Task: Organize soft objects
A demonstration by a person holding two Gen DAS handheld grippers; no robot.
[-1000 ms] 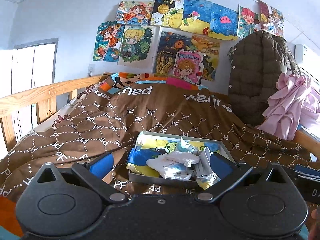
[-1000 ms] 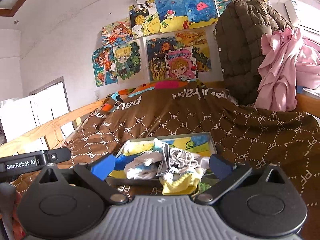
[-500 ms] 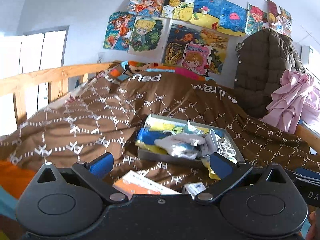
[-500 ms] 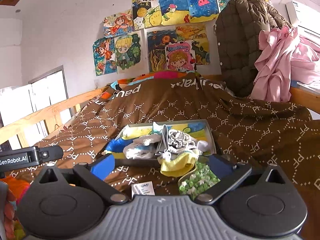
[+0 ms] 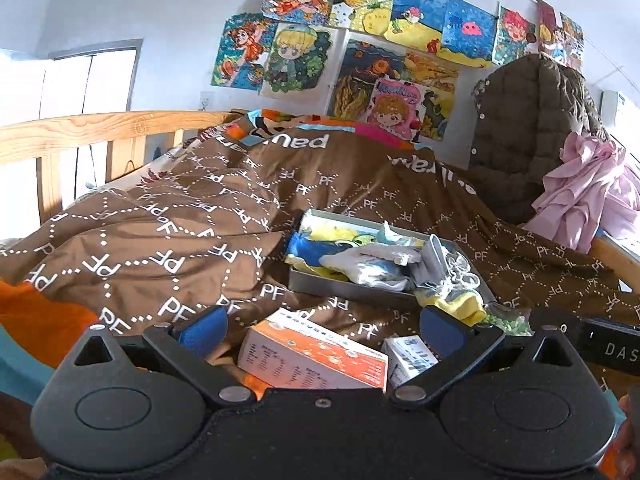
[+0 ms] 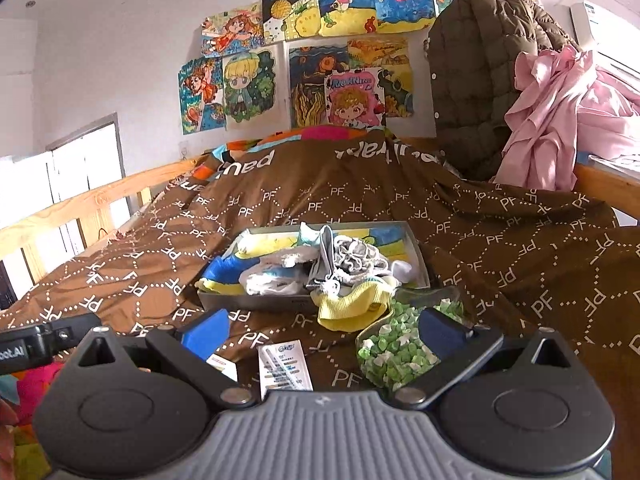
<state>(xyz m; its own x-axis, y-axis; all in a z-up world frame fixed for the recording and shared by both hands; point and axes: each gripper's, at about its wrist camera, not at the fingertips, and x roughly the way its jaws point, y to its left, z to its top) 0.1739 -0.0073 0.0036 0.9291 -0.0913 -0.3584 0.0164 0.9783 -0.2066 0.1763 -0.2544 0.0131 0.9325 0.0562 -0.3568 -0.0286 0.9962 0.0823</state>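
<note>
Both views have pulled back; grey tray (image 6: 260, 302) holds piled socks (image 6: 344, 260).

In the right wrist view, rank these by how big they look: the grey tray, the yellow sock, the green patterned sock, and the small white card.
1. grey tray
2. yellow sock and green patterned sock: similar, and the green one is nearer and partly hidden
3. small white card

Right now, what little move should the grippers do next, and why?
Probably ease the right gripper forward to the yellow sock. Its jaws are open and empty, and that sock hangs over the front edge of the grey tray onto the brown quilt, not tucked in like the others.
</note>
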